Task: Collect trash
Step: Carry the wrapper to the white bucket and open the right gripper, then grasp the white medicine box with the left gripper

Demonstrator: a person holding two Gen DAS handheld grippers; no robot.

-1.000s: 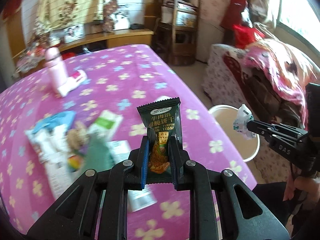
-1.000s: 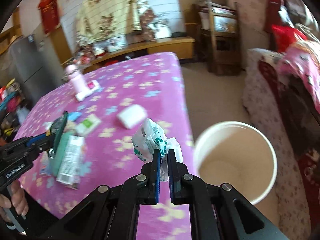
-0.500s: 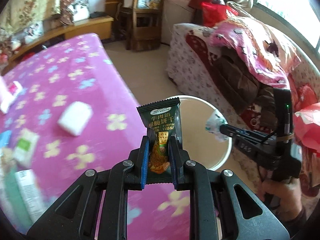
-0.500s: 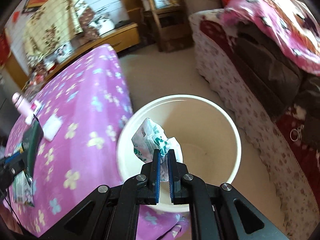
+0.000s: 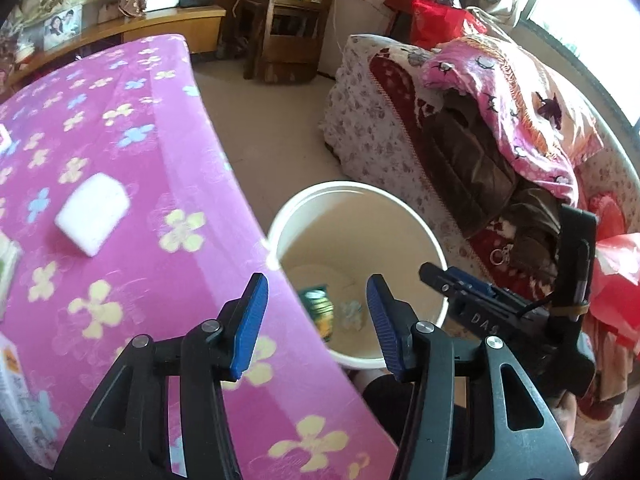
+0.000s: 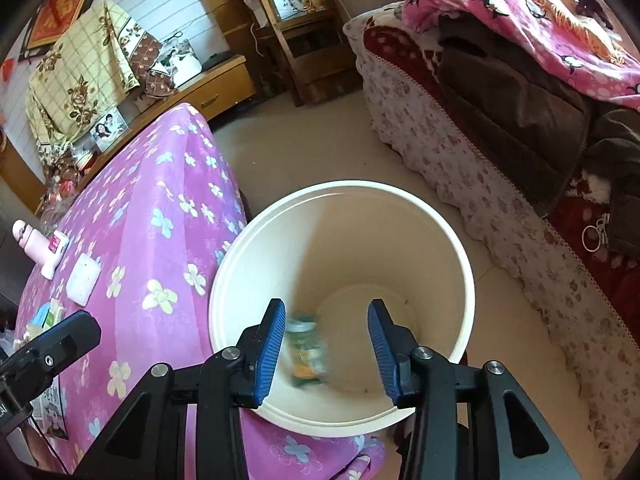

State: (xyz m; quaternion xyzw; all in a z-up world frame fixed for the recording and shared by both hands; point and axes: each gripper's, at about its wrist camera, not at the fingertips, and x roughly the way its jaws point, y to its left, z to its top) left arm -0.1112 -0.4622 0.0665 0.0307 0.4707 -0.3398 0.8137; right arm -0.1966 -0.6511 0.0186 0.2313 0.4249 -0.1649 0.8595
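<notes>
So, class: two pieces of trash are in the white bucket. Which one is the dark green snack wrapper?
The one nearer the table, the dark green snack wrapper; the crumpled white wrapper beside it is pale.

Left wrist view: steep downward look, bin [image 5: 420, 216] ahead of fingers [image 5: 250, 322]. Right wrist view: closer, bin [image 6: 400, 192] directly beyond fingers [image 6: 272, 346]. Both share bin, bed edge [image 5: 224, 168]

Bright sun comes in from the window [image 5: 592, 20] on your far right, and it glares white there. The snack wrapper [image 6: 306, 350] in the white bin [image 6: 440, 228] looks smeared. Everything bends round at the edges, and the corners go black.
</notes>
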